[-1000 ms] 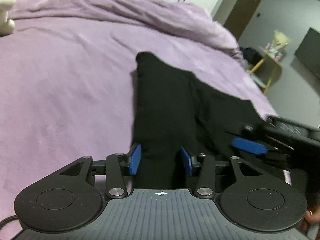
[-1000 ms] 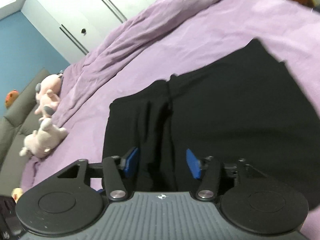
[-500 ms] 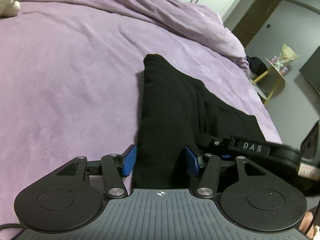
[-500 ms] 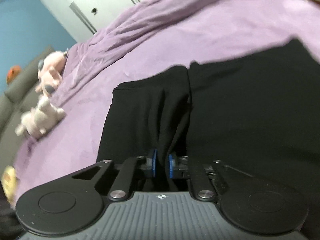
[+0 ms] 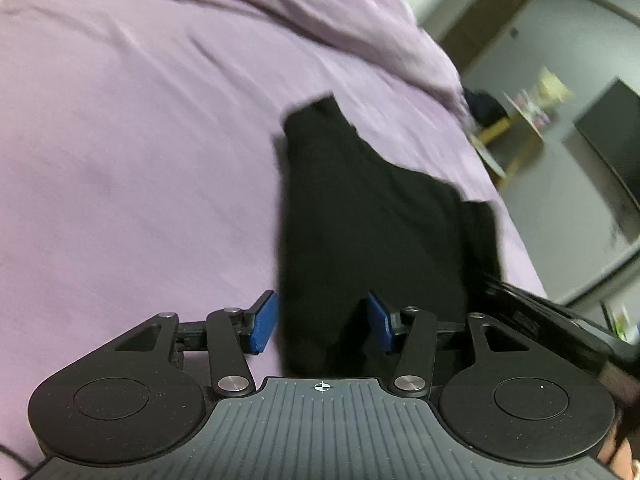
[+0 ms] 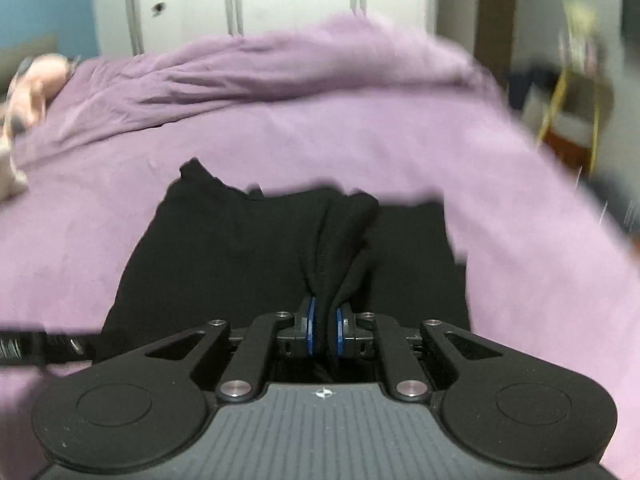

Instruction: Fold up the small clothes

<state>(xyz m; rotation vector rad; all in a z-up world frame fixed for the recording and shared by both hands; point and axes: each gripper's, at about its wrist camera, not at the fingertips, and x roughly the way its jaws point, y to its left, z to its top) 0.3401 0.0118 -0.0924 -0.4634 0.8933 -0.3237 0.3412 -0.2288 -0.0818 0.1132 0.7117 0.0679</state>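
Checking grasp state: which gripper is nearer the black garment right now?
Right. The right gripper is shut on a bunched fold of the black garment. The left gripper straddles the garment's near end, jaws closing, blue pads not pressing it yet.

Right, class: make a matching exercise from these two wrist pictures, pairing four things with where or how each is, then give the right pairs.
1. black fabric garment
2. right claw
3. left claw
4. pink plush toy

A. closing, pads not yet pressing
B. far left on the purple bedspread
C. clamped on a bunched fold
D. lying on the bed

Pairs: 1-D, 2-C, 3-A, 4-B
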